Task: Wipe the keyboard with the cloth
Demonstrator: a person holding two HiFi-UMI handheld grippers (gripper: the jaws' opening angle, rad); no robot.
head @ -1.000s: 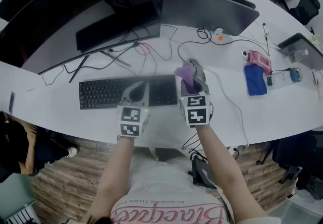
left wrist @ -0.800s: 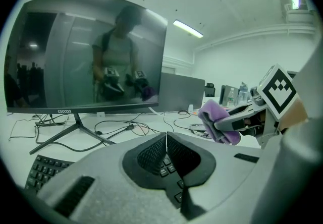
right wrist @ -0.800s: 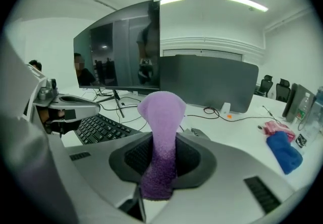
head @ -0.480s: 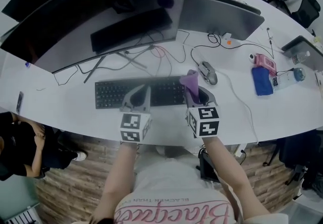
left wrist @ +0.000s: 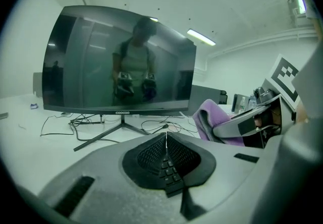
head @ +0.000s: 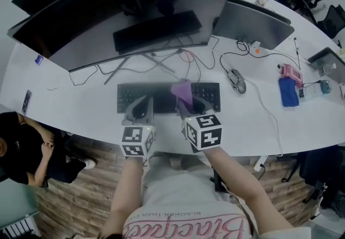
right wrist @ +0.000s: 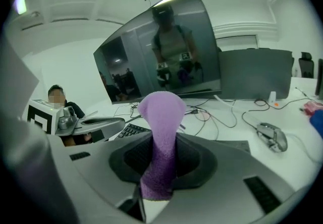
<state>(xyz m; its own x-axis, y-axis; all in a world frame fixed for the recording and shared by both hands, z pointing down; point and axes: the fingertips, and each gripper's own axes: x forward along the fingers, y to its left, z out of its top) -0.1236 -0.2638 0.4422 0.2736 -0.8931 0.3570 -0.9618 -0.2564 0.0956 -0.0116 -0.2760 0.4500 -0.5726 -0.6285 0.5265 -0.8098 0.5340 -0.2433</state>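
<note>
The cloth (head: 181,91) is showing as a soft purple, fuzzy strip, bunched and folded over on itself. In the right gripper view it (right wrist: 160,142) is rising from between the dark pads in a narrow column and ending in a rounded, drooping top at the centre of the frame. The right gripper (head: 186,104) is clamping it tightly, with both jaws pressing on the strip's lower part. In the head view the cloth is sitting over the middle of the black keyboard (head: 207,96), just below the centre of the frame, on the white desk (head: 81,109) in front of the wide curved monitor (head: 135,12).

The left gripper (head: 139,109) is hanging over the keyboard's left half, just beside the right one. Its jaws are pressing together with nothing between them; in its own view the pads are meeting in a thin line (left wrist: 166,155), with a few keys peeking through the notch beneath.

The grippers and the cloth are covering much of the keyboard's middle in the head view. Whether the cloth is touching the keys is not showing in any view. In the right gripper view only a corner of the keyboard (right wrist: 132,129) is appearing at centre left, and the cloth's bottom end is disappearing behind the gripper body.
</note>
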